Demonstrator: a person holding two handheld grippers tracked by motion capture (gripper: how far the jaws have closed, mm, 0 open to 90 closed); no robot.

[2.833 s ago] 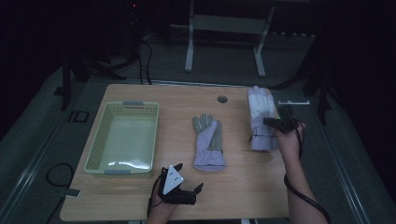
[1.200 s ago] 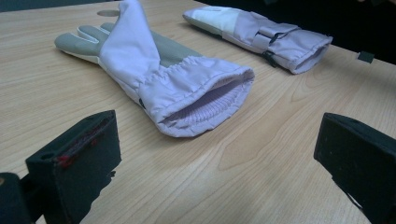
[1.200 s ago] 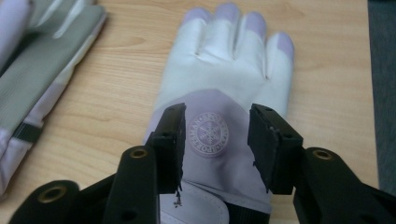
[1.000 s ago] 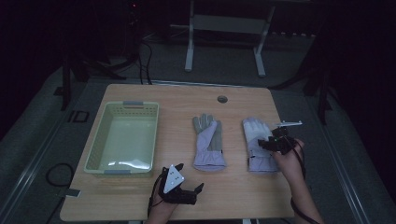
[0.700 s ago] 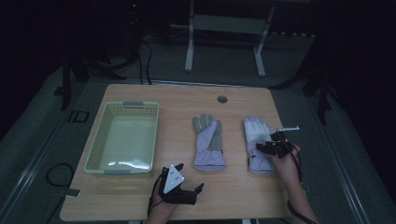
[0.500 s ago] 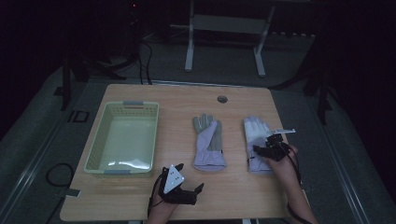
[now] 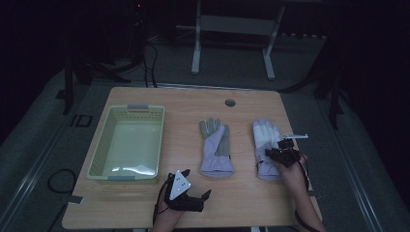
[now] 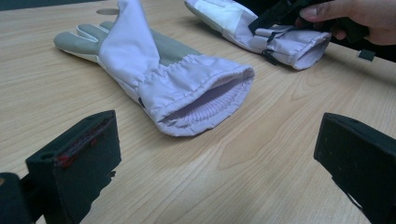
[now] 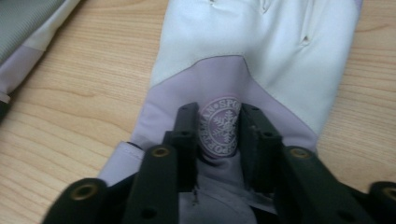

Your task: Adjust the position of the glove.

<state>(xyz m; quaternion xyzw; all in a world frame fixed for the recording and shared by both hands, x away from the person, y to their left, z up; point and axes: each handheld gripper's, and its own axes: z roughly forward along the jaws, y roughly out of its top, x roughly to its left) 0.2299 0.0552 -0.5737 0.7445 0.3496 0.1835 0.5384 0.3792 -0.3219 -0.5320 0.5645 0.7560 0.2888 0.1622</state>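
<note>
The right gripper point(image 7: 282, 153) sits on the cuff end of the right-hand glove point(image 7: 267, 140), at the lower right of the wooden table point(image 7: 193, 99) in the high view. Its jaws have just been closing, and in the right gripper view they pinch a fold of the lilac fabric point(image 9: 218, 128) that bears a round snowflake badge, so the gripper is clamped on that glove. The glove lies flat, white fingers pointing to the far edge of the table, cuff toward the person.

Just left of it, well apart, lies a second glove point(image 7: 215, 147) with a grey palm and lilac cuff, in the middle of the table. In the left gripper view its ribbed cuff opening point(image 8: 205, 105) faces the camera.

The left gripper point(image 7: 186, 193) rests near the bottom edge of the table, its jaws wide apart with only bare wood between them.

A pale green plastic basket point(image 7: 99, 157) stands at the left of the table.
</note>
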